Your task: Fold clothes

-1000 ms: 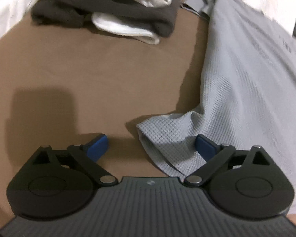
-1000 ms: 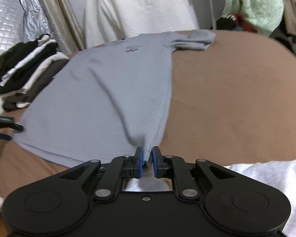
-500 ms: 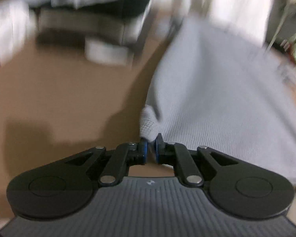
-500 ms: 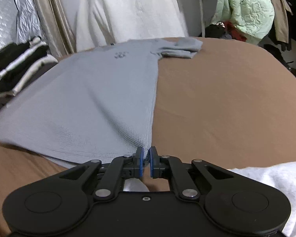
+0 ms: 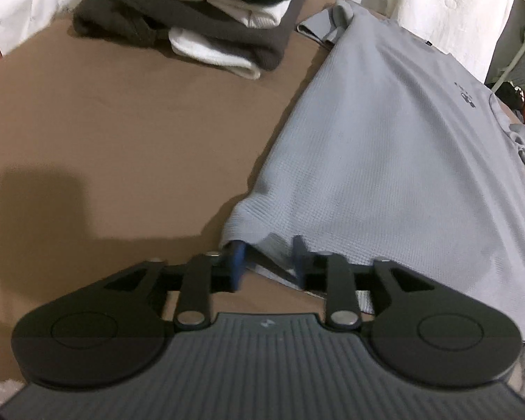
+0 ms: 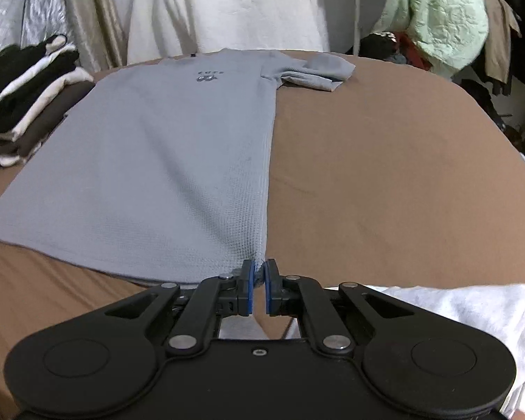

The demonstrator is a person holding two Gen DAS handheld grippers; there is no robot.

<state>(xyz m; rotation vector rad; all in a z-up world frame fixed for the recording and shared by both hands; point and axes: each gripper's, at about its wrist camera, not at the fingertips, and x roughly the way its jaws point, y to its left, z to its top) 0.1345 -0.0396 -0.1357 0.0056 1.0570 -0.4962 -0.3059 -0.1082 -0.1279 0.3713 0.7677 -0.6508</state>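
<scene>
A grey waffle-knit T-shirt (image 5: 385,147) lies spread flat on the brown surface (image 5: 122,133), collar at the far end. In the left wrist view my left gripper (image 5: 267,262) is at the shirt's near left hem corner. Its jaws are opening, and the blue pads stand apart with hem cloth lying loosely between them. In the right wrist view the shirt (image 6: 164,161) runs away from me. There my right gripper (image 6: 258,285) is shut on the near right hem corner, a small fold of grey cloth pinched between its pads.
A stack of folded dark and white clothes (image 5: 192,17) sits at the far left of the surface, also in the right wrist view (image 6: 21,98). A white cloth (image 6: 455,315) lies under my right gripper at the near edge. Hanging garments (image 6: 227,7) line the back.
The left gripper went from wide open to shut on the hem corner, and its jaws now stand apart again. The shirt has been drawn flatter and straighter. The right gripper has kept its pinch.
</scene>
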